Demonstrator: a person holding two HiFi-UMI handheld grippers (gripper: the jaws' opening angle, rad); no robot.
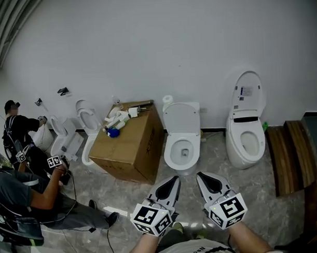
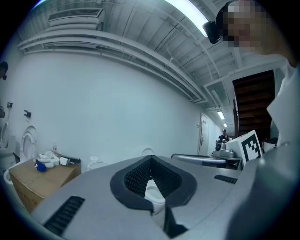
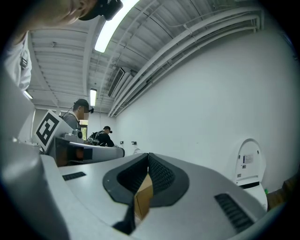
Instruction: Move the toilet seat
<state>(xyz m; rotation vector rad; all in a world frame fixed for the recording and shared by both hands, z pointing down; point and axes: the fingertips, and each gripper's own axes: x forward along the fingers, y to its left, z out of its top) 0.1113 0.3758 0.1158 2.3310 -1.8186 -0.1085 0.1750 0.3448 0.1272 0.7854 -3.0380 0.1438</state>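
Left hand-held gripper (image 1: pixel 175 179) and right hand-held gripper (image 1: pixel 198 175): both closed, nothing held, side by side. Toilet seat (image 1: pixel 170 150) sits just ahead of both tips, not touching, with the lid (image 1: pixel 181 116) raised. Cardboard box (image 1: pixel 129 146) ahead-left of the left one, second toilet (image 1: pixel 246 130) ahead-right.

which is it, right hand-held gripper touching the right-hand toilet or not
Apart. The head view shows bare floor between the right hand-held gripper and the right-hand toilet.
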